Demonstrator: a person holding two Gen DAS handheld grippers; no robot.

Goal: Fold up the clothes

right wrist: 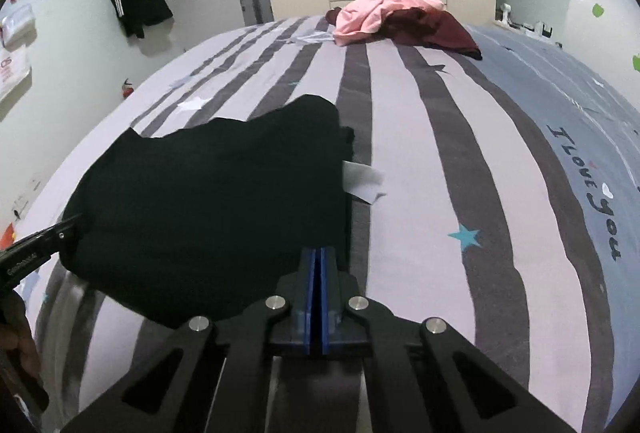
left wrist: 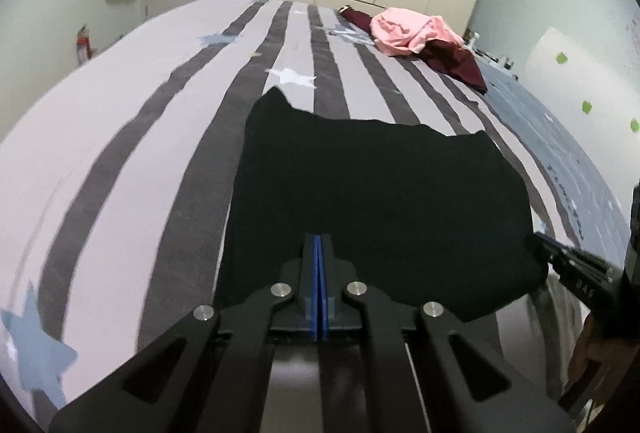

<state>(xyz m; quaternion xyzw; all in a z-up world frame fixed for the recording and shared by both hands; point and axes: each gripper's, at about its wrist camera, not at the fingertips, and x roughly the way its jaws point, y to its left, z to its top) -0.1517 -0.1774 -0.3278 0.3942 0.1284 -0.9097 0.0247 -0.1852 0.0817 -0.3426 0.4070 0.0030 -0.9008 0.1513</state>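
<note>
A black garment is spread flat on the striped bed, near its front edge. The left hand-held gripper is clenched on the near hem of the garment. The right hand-held gripper is clenched on the near right corner. A pink garment and a dark red one are piled at the far edge.

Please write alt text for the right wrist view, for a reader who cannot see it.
The right gripper, jaws shut, holds the near edge of a black garment on a striped bed; pink clothes lie far behind.
</note>
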